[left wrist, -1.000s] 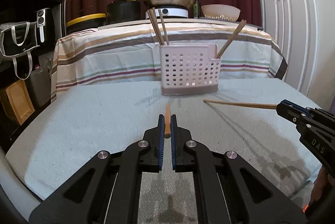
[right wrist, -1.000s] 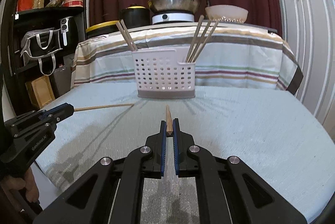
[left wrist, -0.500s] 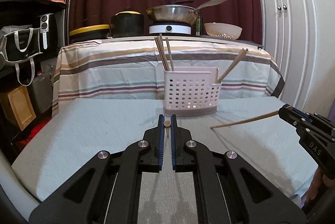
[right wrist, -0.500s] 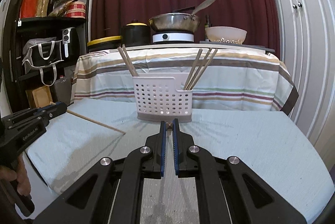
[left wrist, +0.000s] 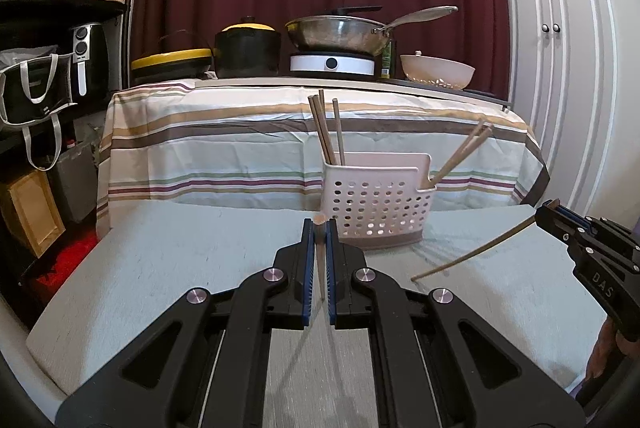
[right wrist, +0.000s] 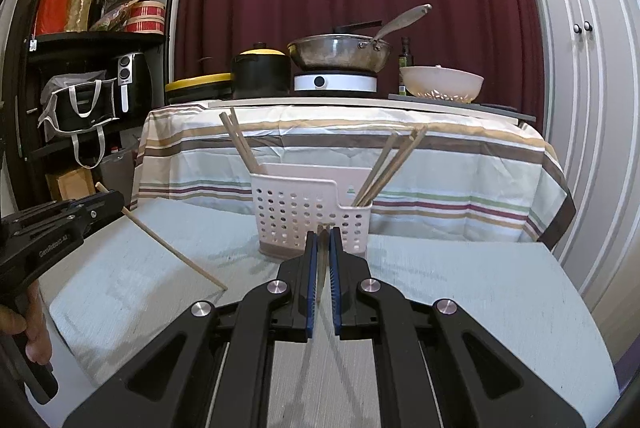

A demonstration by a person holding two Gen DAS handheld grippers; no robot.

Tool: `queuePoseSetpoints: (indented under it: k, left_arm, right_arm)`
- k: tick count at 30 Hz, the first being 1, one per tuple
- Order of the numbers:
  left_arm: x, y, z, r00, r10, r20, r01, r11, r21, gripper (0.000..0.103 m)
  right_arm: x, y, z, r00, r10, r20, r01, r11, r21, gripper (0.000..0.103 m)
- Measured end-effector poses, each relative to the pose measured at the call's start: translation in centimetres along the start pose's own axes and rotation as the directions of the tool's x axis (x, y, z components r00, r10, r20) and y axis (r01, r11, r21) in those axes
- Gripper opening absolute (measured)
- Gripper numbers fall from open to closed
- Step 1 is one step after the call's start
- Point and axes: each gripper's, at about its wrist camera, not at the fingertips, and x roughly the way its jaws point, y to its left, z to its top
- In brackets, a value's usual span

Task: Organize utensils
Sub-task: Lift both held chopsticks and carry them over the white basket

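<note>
Pale grey cloth covers the near table (left wrist: 160, 268), the largest surface here; behind it stands a striped-cloth table (left wrist: 240, 147) with pots. On the grey cloth sits the white perforated plastic utensil caddy (left wrist: 376, 203), two compartments, wooden chopsticks leaning out of each: some at its left end (left wrist: 328, 131), more at its right end (left wrist: 464, 151). Left black two-finger gripper (left wrist: 319, 228) has its blue pads pressed together on a brown wooden chopstick (left wrist: 319, 240), clear of the cloth; from the right wrist view that stick (right wrist: 172, 248) runs long-axis down and toward the table's middle, thick end up at the jaws, thin tip low, just above the cloth. Right black two-finger gripper (right wrist: 325, 234) likewise pinches a second wooden chopstick (right wrist: 322, 260); from the left wrist view it (left wrist: 472, 256) slants the mirror way, tip down toward centre. Risks, as I judge them: each stick is gripped near its thick end, so the long free length could swing or pivot in the pads; tips must go up and over the caddy rim, and a low approach could catch the wall and tip the light caddy, or knock the leaning sticks. The two tips converge, so they could cross.
</note>
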Motion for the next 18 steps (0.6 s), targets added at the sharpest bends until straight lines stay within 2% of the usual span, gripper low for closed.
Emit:
queuePoseSetpoints:
  k: [18]
  left_arm:
    - [4.2,-0.6,3.6,1.0,-0.022,0.018,0.021,0.999,0.047,0.006]
  right_arm:
    - [3.1,-1.1,3.1,0.999,0.028,0.018,-0.029,1.0,0.009,0.007]
